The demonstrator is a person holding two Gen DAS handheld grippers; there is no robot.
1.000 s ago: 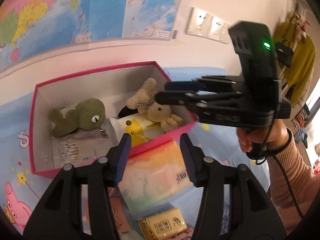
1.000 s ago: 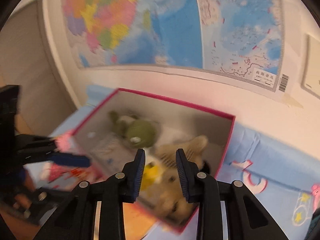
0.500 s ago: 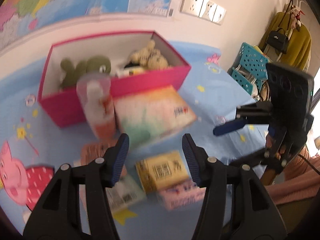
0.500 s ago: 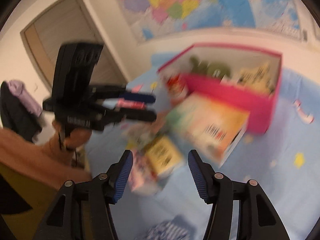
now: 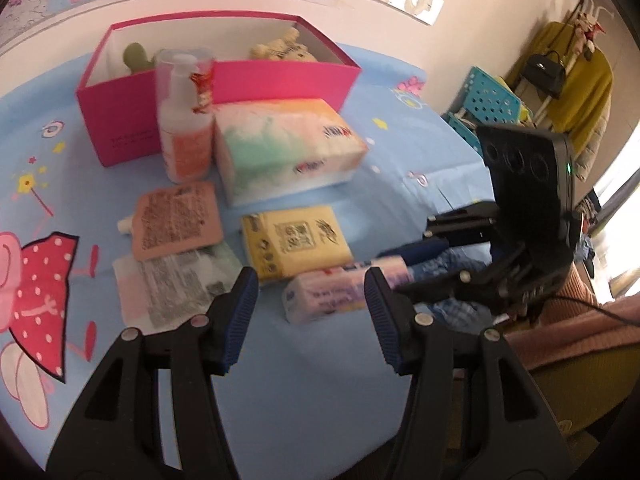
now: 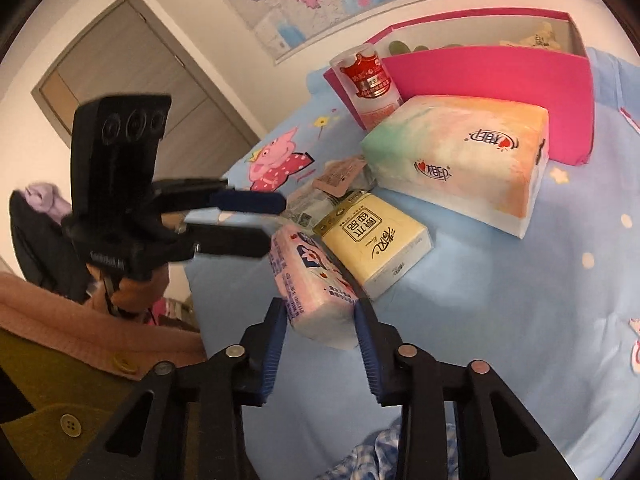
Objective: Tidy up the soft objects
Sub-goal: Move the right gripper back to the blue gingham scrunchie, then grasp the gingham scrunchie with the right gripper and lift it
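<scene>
We have part of the job done, judging by the pink box [image 5: 224,80] at the far edge of the blue sheet [image 5: 400,152]: a green plush [image 5: 136,55] and a beige plush [image 5: 282,47] already lie inside it.

Outside it a good deal is left. The large tissue pack [image 5: 280,144] sits just in front of the box, a bottle [image 5: 184,112] standing beside it. Nearer to us lie the yellow tissue pack [image 6: 376,236], a pinkish pouch [image 5: 176,220] and a clear packet [image 5: 172,284].

Our right claw [image 6: 320,338] is closing around the near end of the pink tissue pack [image 6: 308,276], which lies near the front edge of the sheet, touching the yellow one. The pack's end is between the jaws and the pads seem to press its sides, so we judge this the pick in progress.

Our left claw [image 5: 308,312] hovers open above the same packs, holding nothing.

So we reckon we are somewhere in the middle: two toys are stowed, and several soft packs have yet to go in.
</scene>
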